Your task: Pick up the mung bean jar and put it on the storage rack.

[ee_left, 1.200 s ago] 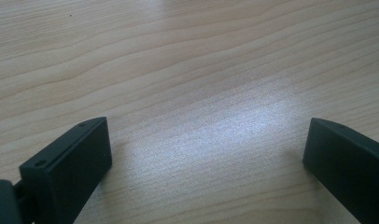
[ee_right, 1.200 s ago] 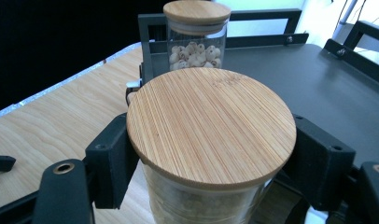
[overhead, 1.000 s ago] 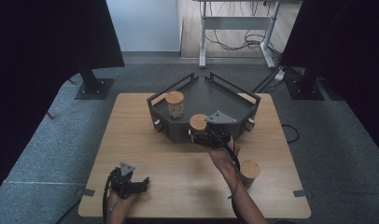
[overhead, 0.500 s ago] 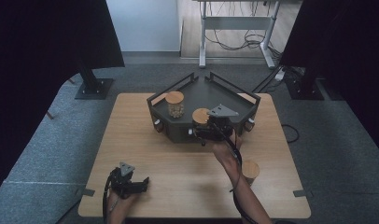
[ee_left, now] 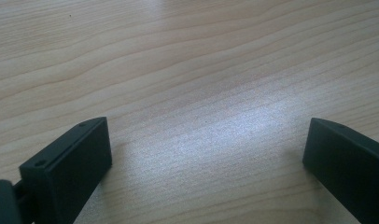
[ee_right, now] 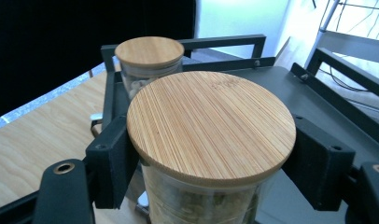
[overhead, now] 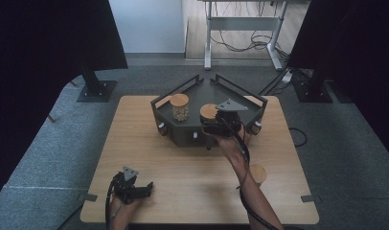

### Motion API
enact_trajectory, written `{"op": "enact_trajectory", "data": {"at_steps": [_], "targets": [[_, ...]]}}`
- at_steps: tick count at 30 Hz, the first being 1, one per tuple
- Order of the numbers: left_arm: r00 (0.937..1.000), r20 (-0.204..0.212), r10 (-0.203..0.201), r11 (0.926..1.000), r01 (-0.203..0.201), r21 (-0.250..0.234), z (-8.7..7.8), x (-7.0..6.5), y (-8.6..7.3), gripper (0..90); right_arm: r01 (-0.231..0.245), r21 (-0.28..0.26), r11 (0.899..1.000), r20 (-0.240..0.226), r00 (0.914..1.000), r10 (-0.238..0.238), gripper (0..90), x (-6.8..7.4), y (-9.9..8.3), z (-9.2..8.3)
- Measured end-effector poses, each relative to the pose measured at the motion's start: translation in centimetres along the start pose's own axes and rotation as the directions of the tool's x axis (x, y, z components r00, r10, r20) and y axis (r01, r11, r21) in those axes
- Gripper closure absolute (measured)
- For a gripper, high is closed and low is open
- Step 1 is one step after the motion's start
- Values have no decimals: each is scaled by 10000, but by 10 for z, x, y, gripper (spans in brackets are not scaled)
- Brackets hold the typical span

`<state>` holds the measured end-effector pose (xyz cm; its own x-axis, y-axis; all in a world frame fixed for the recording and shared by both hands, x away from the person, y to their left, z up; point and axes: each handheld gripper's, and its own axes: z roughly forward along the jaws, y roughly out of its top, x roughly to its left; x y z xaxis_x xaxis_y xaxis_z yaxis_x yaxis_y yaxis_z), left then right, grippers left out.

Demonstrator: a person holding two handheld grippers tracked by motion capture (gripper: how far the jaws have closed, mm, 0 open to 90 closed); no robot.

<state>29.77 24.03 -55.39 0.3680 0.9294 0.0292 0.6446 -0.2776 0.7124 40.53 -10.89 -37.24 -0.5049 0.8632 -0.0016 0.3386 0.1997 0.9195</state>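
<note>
My right gripper (ee_right: pixel 211 161) is shut on a glass jar with a round bamboo lid (ee_right: pixel 211 126), its pads pressed on both sides just under the lid. In the high view that held jar (overhead: pixel 209 112) hangs over the front part of the black six-sided tray (overhead: pixel 185 88). A second lidded jar (overhead: pixel 179 106) stands in the tray to its left, and in the right gripper view this jar (ee_right: pixel 149 52) is just behind the held one. My left gripper (overhead: pixel 145 187) rests on the table near the front left, its jaws wide apart over bare wood (ee_left: pixel 206 154).
A third lidded jar (overhead: pixel 257 173) stands on the wooden table (overhead: pixel 135 134) to the right of the person's right forearm. The tray has raised rails (ee_right: pixel 225 41) round its edge. Black stands and a desk frame are on the floor beyond the table.
The right gripper has carried its jar away from the person and slightly up, from the tray's front edge to over the tray. The left gripper has stayed put.
</note>
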Motion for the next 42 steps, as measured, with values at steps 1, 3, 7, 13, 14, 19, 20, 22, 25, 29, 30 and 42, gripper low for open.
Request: {"op": "enact_trajectory", "data": {"at_steps": [1,3,7,13,14,19,20,22,25,29,30,42], "targets": [[10000,0,-5,10000,5,-6,0,0,0,10,33,18,10000,58,10000,-33,246,-1,1,1],[10000,3,-5,10000,5,-6,0,0,0,9,109,29,9999,126,9999,-109,246,-4,3,2],[10000,3,-4,10000,4,-6,0,0,0,10,15,-32,10000,146,9999,-14,246,-8,5,6],[10000,2,-6,10000,6,-7,0,0,0,9,78,-28,10000,224,9997,-78,246,-14,9,12],[10000,3,-9,10000,9,-9,0,0,0,10,129,-15,9999,274,9995,-128,246,-15,10,14],[10000,3,-6,10000,6,-7,0,0,0,10,98,-61,9999,395,9992,-95,246,-21,12,19],[10000,2,-4,10000,4,-6,0,0,0,9,105,-61,9999,429,9990,-103,246,-22,13,20],[10000,3,-3,10000,3,-6,0,0,0,9,137,-71,9999,505,9986,-133,245,-24,13,21],[10000,3,-1,10000,1,-4,0,0,0,10,209,-113,9997,558,9982,-202,246,-26,14,24],[10000,2,17,10000,-17,12,0,0,0,9,266,-82,9996,631,9977,-260,246,-29,16,31],[10000,0,8,10000,-8,12,0,0,0,9,275,-94,9996,638,9976,-269,246,-29,17,32],[10000,5,8,10000,-8,8,0,0,0,10,332,69,9994,822,9960,-337,245,-31,15,52]]}}
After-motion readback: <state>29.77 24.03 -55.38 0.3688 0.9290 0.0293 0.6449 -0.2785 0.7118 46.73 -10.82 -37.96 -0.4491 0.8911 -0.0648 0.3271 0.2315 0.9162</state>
